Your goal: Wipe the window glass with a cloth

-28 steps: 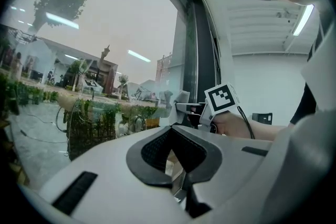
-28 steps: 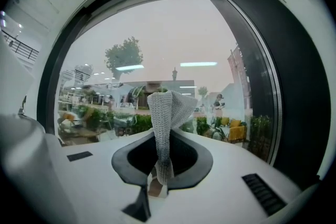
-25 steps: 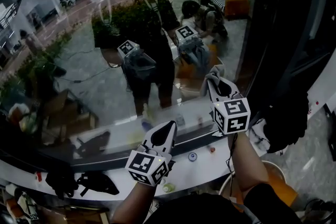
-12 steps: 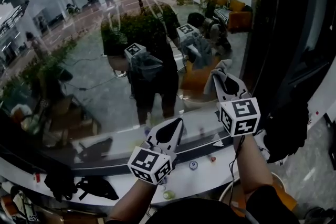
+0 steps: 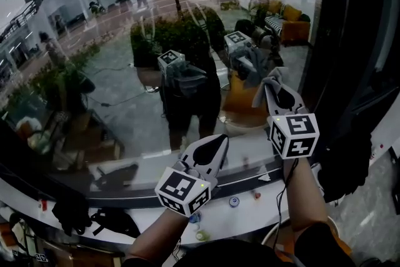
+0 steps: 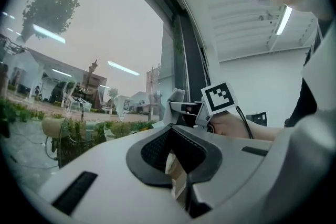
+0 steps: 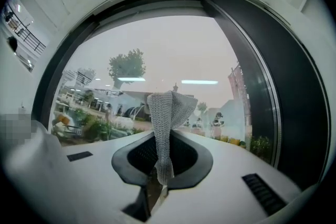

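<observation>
- The right gripper (image 5: 278,97) sits right of centre in the head view, its jaws clamped on a grey knitted cloth (image 5: 267,79) that stands up past the tips toward the window glass (image 5: 125,90).
- The left gripper (image 5: 215,146) is lower centre. Its jaws are pressed together with nothing between them, and it plays no part in the wipe.
- My judgement is that the wiping step is in hand, or about to be. The cloth is up at the pane near the dark window frame (image 5: 350,40) on the right, but I cannot tell from any view whether it touches the glass.
- For the next move I would press the cloth flat onto the pane and sweep it across. Only a narrow strip sticks out of the jaws, so the tips must stay off the glass.
- The right gripper view alone shows the grip. The cloth is caught low in the notch, rises as a strip, and its top corner flops over.
- The left gripper view alone shows the right gripper from the side, with its marker cube and the hand behind it held up by the pane.
- Only the head view shows both grippers mirrored in the glass, and the white sill (image 5: 144,216) below with small bits lying on it.
</observation>
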Available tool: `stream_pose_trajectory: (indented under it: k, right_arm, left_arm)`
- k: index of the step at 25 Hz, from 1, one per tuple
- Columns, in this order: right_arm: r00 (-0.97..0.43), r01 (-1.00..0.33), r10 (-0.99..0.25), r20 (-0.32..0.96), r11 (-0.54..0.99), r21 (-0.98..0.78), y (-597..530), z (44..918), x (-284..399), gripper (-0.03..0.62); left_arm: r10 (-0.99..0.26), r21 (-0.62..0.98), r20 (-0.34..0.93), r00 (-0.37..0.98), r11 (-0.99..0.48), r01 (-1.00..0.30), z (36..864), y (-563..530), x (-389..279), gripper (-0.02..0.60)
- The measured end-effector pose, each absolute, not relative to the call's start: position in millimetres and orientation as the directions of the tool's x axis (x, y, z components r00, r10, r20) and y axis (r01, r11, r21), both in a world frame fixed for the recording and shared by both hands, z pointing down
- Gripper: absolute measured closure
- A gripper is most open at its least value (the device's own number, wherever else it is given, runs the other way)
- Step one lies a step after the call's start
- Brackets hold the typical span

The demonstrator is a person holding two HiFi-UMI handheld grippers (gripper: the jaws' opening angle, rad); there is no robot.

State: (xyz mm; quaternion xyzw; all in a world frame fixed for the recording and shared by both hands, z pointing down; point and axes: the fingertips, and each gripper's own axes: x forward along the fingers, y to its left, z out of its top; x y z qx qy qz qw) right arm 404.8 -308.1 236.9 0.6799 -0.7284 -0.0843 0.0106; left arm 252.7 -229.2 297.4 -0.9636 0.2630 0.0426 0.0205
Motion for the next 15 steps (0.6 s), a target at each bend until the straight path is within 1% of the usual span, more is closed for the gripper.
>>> stream_pose_trajectory:
  k: [8, 15]
  right_arm:
    - [-0.037, -0.984, -0.994, -0.102, 0.019, 0.174, -319.6, 247.7, 400.8, 0.542]
    - [-0.051, -0.982, -0.992, -0.116, 0.028, 0.185, -325.8, 231.8, 360.7, 0.542]
  left_arm:
    - [-0.545, 0.029, -0.077, 0.835, -0.839, -0.544, 317.6, -244.7, 236.8, 0.574]
    - [-0.572, 0.047, -0.076, 0.817, -0.82, -0.57, 311.0, -249.8, 199.7, 0.574]
